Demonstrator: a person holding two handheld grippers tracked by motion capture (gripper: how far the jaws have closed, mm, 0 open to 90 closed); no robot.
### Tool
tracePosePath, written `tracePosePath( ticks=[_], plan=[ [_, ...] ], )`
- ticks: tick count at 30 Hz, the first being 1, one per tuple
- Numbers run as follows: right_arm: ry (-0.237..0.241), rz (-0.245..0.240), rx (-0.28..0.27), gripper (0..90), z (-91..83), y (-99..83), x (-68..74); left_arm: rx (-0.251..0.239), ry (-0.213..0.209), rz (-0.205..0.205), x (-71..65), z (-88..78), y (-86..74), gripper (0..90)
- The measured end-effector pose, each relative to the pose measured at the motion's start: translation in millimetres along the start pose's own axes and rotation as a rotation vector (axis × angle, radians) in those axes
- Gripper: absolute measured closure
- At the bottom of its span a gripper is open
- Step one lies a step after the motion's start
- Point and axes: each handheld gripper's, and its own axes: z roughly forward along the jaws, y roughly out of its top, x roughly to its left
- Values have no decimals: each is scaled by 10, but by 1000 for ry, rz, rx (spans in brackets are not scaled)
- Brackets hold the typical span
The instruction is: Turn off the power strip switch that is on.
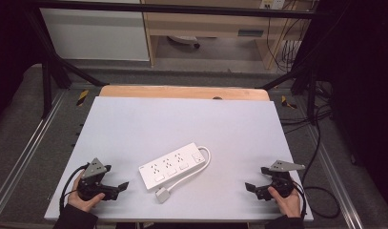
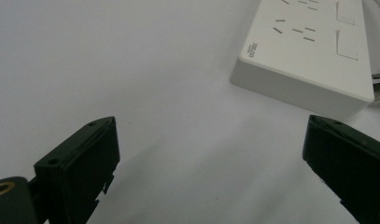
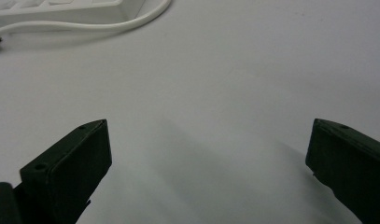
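Flanking a power strip with its far end cropped, left gripper and right gripper, jaws wide

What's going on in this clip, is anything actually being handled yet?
Not yet. A person holds the left gripper and the right gripper low over the near corners of the white table, both with jaws spread wide and nothing between them. A white power strip lies flat between them, its cord looped around the far end and the plug resting beside it. Nothing touches the strip.
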Motion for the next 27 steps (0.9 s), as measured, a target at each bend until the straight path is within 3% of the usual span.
tracePosePath(
  ticks=[27],
  plan=[
    [-5, 6, 5, 8, -1, 3, 3, 6, 7, 5, -16, 2, 41, 41]
  ],
)
